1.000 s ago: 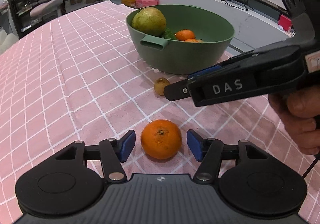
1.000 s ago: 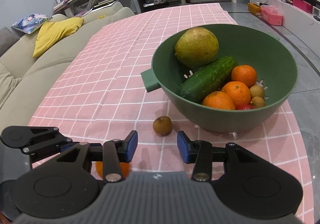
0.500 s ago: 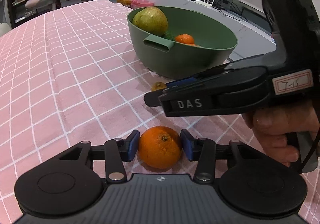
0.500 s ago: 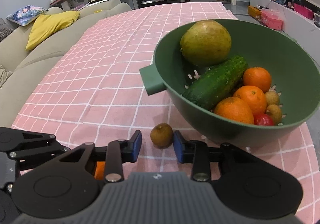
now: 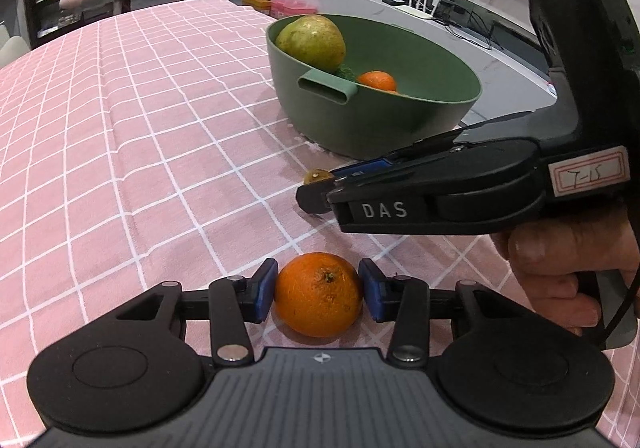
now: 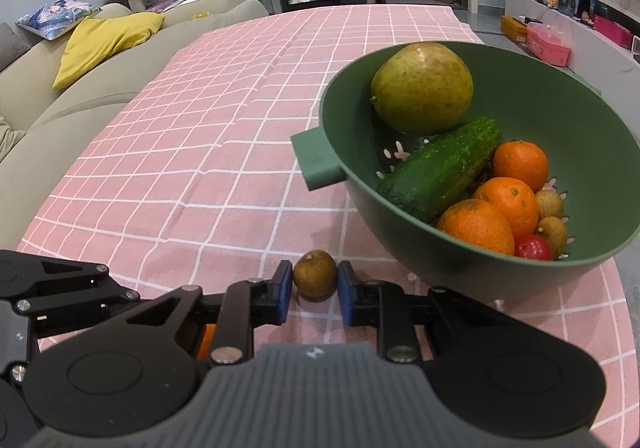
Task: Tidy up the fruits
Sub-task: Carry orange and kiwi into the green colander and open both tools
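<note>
Both sets of jaws have just been closing, so the left gripper (image 5: 319, 291) now clamps the loose orange (image 5: 319, 294) and the right gripper (image 6: 314, 288) the small brown fruit (image 6: 315, 273), ready for lifting into the green bowl (image 6: 592, 103) ahead, which holds three oranges, one cucumber (image 6: 440, 169), one pear (image 6: 422, 87).

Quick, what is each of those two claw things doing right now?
Left gripper: jaws closed on the orange.
Right gripper: jaws closed on the small brown fruit.
</note>
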Demonstrator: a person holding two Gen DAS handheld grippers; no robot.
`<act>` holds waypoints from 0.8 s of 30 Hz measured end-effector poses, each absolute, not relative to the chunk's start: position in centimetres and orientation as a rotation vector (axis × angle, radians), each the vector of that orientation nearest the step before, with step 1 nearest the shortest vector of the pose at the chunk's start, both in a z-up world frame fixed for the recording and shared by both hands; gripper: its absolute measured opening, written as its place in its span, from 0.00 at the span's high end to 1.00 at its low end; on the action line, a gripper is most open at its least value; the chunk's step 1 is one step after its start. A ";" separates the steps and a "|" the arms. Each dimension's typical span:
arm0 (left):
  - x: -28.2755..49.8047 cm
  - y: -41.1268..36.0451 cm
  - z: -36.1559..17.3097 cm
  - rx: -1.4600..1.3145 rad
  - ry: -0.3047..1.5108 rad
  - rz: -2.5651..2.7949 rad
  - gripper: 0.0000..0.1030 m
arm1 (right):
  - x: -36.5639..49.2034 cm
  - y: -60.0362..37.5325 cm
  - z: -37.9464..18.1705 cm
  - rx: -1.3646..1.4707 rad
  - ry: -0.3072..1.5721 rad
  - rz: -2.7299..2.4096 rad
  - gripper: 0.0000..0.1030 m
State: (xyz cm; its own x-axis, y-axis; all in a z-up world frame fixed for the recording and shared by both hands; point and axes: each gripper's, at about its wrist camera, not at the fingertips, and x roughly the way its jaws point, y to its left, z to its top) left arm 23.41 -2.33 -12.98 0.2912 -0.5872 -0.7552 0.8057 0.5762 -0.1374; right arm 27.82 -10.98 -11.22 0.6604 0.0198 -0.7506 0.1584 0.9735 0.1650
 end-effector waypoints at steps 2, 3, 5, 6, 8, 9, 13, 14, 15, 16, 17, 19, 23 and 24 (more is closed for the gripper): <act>23.5 -2.0 -12.8 0.287 0.875 -0.929 0.52 | 27.8 -10.9 -10.9 0.222 0.847 -0.072 0.80; 23.5 -1.8 -12.5 0.281 0.879 -0.924 0.52 | 27.8 -10.9 -10.6 0.221 0.845 -0.066 0.80; 23.5 -1.4 -11.9 0.276 0.875 -0.917 0.52 | 27.6 -10.8 -10.1 0.222 0.841 -0.051 0.80; 23.4 -1.3 -11.5 0.275 0.872 -0.912 0.52 | 27.5 -10.7 -9.7 0.223 0.837 -0.046 0.80; 23.4 -1.0 -10.5 0.268 0.863 -0.900 0.52 | 27.2 -10.6 -9.0 0.228 0.827 -0.036 0.80; 23.3 -0.9 -9.9 0.263 0.860 -0.895 0.52 | 27.1 -10.6 -8.5 0.231 0.820 -0.033 0.80; 22.8 -0.9 -7.0 0.277 0.829 -0.863 0.52 | 26.3 -10.6 -6.5 0.242 0.799 -0.011 0.80; 22.6 -0.9 -6.1 0.281 0.819 -0.851 0.52 | 26.1 -10.6 -5.9 0.242 0.794 -0.004 0.80; 22.5 -0.9 -5.4 0.285 0.810 -0.837 0.52 | 25.9 -10.6 -5.3 0.243 0.788 0.003 0.80; 22.4 -1.0 -4.5 0.288 0.803 -0.820 0.52 | 25.7 -10.7 -4.5 0.246 0.781 0.005 0.80; 22.3 -1.1 -3.7 0.291 0.800 -0.806 0.52 | 25.5 -10.8 -3.7 0.251 0.774 0.007 0.80; 21.9 -1.5 -2.3 0.302 0.793 -0.773 0.52 | 25.1 -11.1 -2.1 0.262 0.754 0.014 0.80; 20.8 -2.3 0.7 0.307 0.769 -0.726 0.52 | 24.0 -12.2 1.6 0.263 0.706 0.016 0.80; 20.6 -2.5 1.4 0.302 0.762 -0.719 0.52 | 23.7 -12.6 2.5 0.270 0.693 0.015 0.80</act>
State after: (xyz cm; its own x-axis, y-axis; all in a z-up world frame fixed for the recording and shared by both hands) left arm 20.57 -2.47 1.41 0.5038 -0.4804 -0.7179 0.6886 0.7251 -0.0020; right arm 23.71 -12.62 2.52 0.7708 0.1026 -0.6287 0.0759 0.9651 0.2506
